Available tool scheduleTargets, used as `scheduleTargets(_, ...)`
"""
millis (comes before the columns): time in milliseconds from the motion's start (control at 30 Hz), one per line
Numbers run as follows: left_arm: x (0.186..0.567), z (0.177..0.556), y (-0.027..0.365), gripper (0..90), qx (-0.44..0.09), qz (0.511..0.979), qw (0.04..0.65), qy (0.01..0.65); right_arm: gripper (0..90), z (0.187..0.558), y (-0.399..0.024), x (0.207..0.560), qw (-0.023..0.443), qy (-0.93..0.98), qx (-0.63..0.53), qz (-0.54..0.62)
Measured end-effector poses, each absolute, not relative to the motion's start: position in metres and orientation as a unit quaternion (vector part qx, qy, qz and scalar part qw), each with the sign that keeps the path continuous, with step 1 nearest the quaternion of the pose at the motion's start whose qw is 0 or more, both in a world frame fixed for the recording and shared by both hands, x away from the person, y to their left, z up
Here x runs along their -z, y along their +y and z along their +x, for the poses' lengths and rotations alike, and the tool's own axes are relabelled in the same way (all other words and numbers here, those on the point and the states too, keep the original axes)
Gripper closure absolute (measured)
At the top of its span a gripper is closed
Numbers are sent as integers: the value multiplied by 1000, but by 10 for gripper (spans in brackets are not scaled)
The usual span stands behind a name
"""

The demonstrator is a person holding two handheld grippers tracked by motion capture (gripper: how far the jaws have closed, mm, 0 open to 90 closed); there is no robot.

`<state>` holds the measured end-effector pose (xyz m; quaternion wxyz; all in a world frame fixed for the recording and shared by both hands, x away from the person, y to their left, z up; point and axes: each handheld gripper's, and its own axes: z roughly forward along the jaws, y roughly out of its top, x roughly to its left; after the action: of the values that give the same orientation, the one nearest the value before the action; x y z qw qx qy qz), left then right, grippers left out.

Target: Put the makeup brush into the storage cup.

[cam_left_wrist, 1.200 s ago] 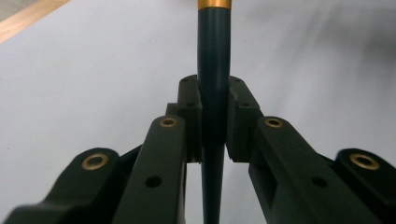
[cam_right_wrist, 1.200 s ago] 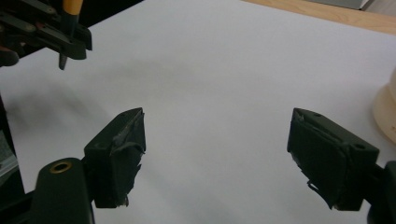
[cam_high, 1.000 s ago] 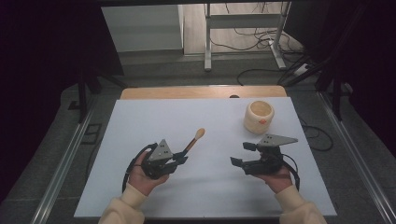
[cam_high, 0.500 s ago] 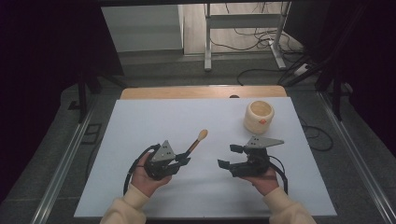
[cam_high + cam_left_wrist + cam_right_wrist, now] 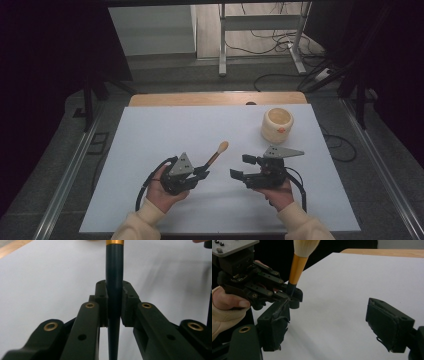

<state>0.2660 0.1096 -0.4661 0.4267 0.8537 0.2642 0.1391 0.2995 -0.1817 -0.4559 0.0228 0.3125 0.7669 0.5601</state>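
A white table point(image 5: 150, 150) was seen with a cup point(image 5: 277, 125) at its far right. The brush point(image 5: 216, 154) was clamped by its dark handle in the shut left gripper point(image 5: 202, 173), its long axis slanting up and away, bristles outermost. The right gripper point(image 5: 241, 167), jaws wide and empty, was turned toward it, just beside.

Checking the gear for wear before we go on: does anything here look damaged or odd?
Yes. In the right gripper view, the black padding on the right gripper looks torn and frayed along its edges, on both jaws. The brush sits straight in the left gripper, and the cup stands upright on the table.
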Motion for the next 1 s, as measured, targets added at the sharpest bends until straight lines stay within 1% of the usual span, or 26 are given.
scheduleTargets(200,467,265,104,789,-139,855,426,260,217,299,-172,457,31,759,-574,304)
scheduleTargets(533,469,262,97,789,-138,857,427,253,221,299,-160,458,18,752,-587,297)
scheduleTargets(667,470,261,93,789,-136,858,427,250,238,299,-158,458,15,748,-593,297)
scheduleTargets(867,471,260,87,789,-138,857,430,248,330,298,-156,457,7,738,-609,290)
scheduleTargets(967,472,259,84,789,-143,857,429,246,376,299,-156,458,-5,732,-616,290)
scheduleTargets(1000,472,259,84,789,-143,857,429,246,404,299,-155,458,-10,730,-619,289)
